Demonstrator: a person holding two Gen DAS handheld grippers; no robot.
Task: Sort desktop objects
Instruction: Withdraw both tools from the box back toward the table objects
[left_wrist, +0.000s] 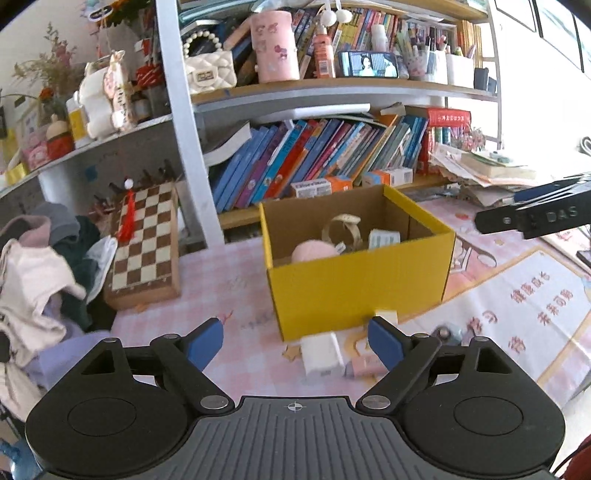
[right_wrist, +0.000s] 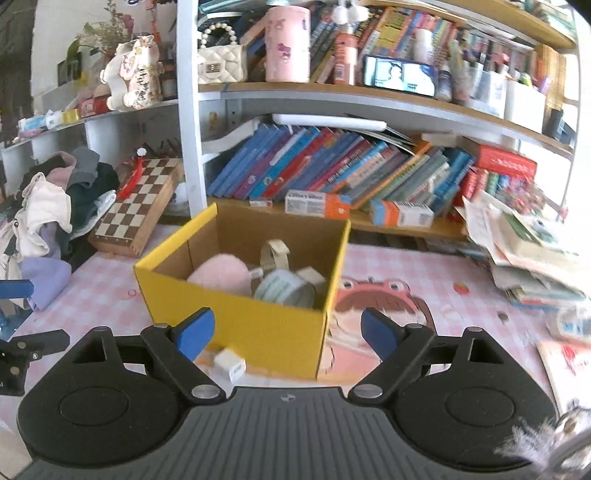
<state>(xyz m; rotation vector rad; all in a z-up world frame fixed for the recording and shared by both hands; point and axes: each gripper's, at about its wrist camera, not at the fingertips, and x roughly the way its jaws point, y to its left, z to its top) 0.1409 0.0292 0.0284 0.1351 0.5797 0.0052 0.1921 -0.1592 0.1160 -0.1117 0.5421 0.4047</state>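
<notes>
Two open hand-held grippers (left_wrist: 295, 341) (right_wrist: 288, 334), yellow box (left_wrist: 354, 284)

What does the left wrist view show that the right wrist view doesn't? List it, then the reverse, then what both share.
Left wrist only: a pink eraser-like block beside a white block, and red printed characters on the mat. Right wrist only: the cartoon frog print. Both: the yellow box holding a pink puff, the chessboard, and open, empty jaws.
</notes>
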